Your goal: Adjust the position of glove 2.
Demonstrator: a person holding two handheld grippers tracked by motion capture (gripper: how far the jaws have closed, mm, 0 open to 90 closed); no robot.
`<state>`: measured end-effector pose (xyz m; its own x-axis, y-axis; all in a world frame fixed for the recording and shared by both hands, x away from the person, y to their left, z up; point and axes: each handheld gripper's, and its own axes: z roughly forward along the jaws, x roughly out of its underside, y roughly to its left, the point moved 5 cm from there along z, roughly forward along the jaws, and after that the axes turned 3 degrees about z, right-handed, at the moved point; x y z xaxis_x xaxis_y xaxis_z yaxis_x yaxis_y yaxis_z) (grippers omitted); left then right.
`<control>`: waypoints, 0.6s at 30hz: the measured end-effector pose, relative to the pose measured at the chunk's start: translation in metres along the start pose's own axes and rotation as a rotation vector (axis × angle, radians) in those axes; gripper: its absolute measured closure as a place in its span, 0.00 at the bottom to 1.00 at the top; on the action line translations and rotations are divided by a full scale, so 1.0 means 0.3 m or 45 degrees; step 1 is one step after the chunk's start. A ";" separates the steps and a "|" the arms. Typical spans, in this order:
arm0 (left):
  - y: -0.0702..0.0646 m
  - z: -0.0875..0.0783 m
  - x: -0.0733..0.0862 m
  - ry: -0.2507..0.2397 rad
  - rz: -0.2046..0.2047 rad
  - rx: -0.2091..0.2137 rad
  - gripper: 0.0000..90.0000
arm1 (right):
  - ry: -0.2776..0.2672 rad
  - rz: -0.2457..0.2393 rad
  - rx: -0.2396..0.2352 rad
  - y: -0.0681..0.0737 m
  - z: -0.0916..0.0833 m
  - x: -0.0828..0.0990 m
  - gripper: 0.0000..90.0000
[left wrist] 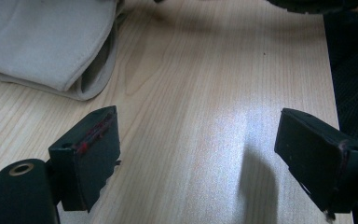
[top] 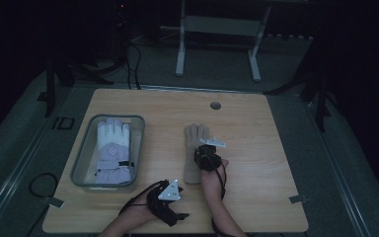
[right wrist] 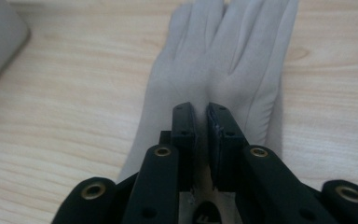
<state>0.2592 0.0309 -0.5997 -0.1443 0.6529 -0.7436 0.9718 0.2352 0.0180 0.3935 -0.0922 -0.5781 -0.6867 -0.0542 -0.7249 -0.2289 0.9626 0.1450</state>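
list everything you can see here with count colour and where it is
table: 1, light wood, centre of the high view
bin: 1, clear grey, left part of the table
padded glove: 1, white and lilac, inside the bin
beige glove: 1, flat on the table, right of the bin
white frame: 1, on the floor behind the table
left gripper: 1, black, jaws wide apart over bare wood
right gripper: 1, black, jaws nearly together over the beige glove

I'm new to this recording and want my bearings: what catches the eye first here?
The beige glove lying flat mid-table stands out, with the right claw nearly shut over its palm; whether it pinches fabric is unclear. To its left, a white and lilac glove lies in a clear bin. The left claw waits wide open above bare wood near the table's front edge.
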 end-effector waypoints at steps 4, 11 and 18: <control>-0.002 0.001 -0.001 0.002 0.001 -0.001 0.16 | 0.002 -0.035 -0.006 -0.003 0.013 0.015 0.86; 0.000 -0.004 -0.007 -0.019 -0.032 0.013 0.16 | 0.021 -0.103 -0.060 -0.009 -0.002 0.002 0.59; 0.011 -0.019 -0.027 -0.087 -0.047 -0.051 0.16 | 0.010 -0.127 -0.219 -0.044 -0.077 -0.035 0.36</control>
<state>0.2625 0.0306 -0.5898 -0.1655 0.5929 -0.7881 0.9576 0.2877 0.0153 0.3877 -0.1106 -0.5568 -0.6597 -0.1500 -0.7364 -0.4106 0.8926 0.1860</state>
